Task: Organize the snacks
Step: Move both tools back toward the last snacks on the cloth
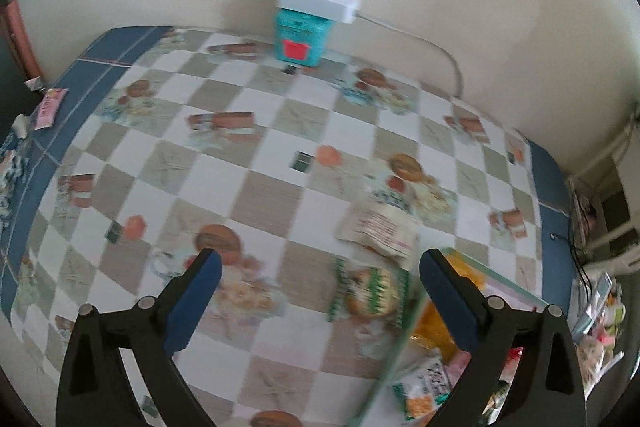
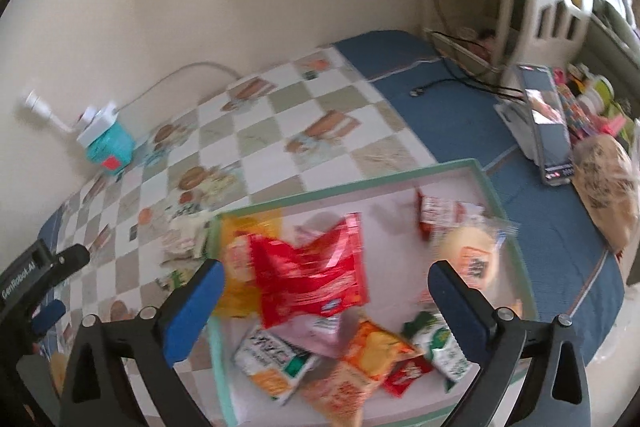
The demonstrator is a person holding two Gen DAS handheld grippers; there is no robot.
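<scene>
Both tongs wide apart, holding nothing. Right tongs [image 2: 326, 283] over tray [image 2: 486, 183], red packet [image 2: 316, 267] between tips. Left tongs [image 1: 320, 273] above green packet [image 1: 370, 293] on table [image 1: 272, 195].

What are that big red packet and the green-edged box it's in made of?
The red packet looks like glossy plastic film or foil: it is crinkled, with bright streaks of reflected light. The box looks like matte cardboard, judging by its thin, straight, pale green walls and flat white floor without shine; motion blur leaves that uncertain.
</scene>
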